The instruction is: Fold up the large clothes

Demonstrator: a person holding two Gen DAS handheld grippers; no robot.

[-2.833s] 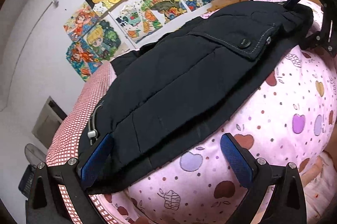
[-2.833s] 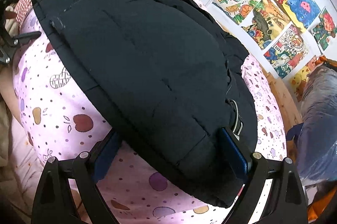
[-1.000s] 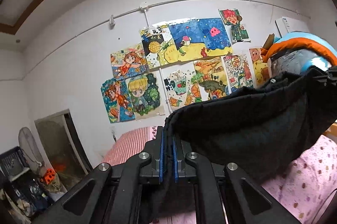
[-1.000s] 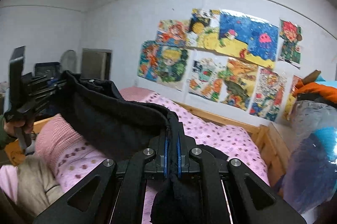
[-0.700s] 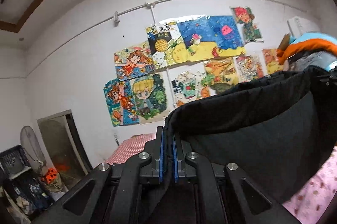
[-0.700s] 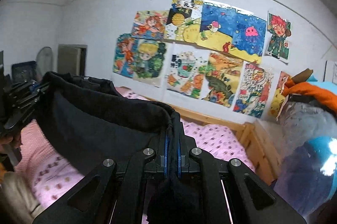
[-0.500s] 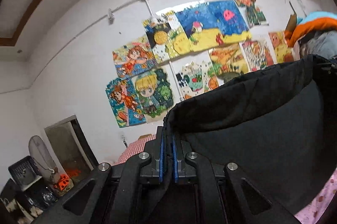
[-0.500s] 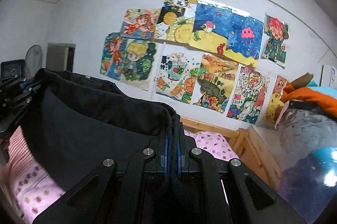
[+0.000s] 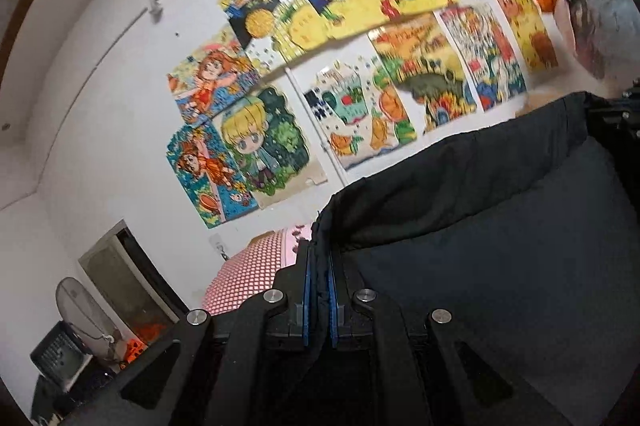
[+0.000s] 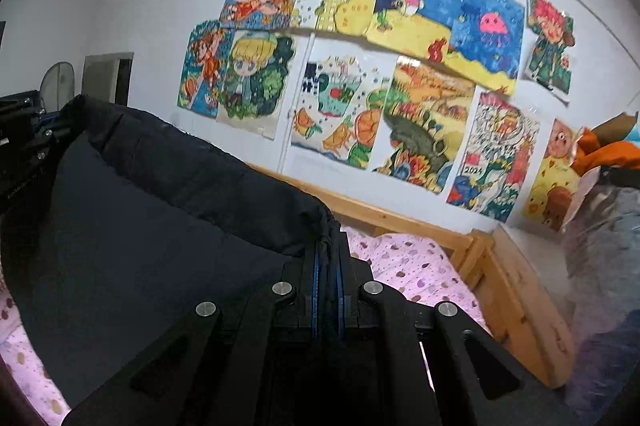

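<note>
A black padded jacket (image 9: pixel 500 246) hangs in the air, stretched between my two grippers. My left gripper (image 9: pixel 319 258) is shut on one corner of its edge, blue pads pressed on the cloth. My right gripper (image 10: pixel 328 258) is shut on the other corner of the jacket (image 10: pixel 152 226). The jacket sags between them and hides most of the bed below. The right gripper also shows at the right edge of the left wrist view (image 9: pixel 624 114), and the left gripper at the left edge of the right wrist view (image 10: pixel 24 138).
A bed with a pink spotted sheet (image 10: pixel 412 266) and a wooden frame (image 10: pixel 480 246) lies below. A red checked cover (image 9: pixel 248 278) lies at its left end. Children's drawings (image 10: pixel 360 66) cover the wall. A fan (image 9: pixel 76 302) and a doorway (image 9: pixel 128 286) stand left; stuffed bags (image 10: pixel 600 226) right.
Both grippers shut on the jacket's lower corners and lifted it off the bed. In the last second it has been raised further and tilted, and it hides more of the bed.
</note>
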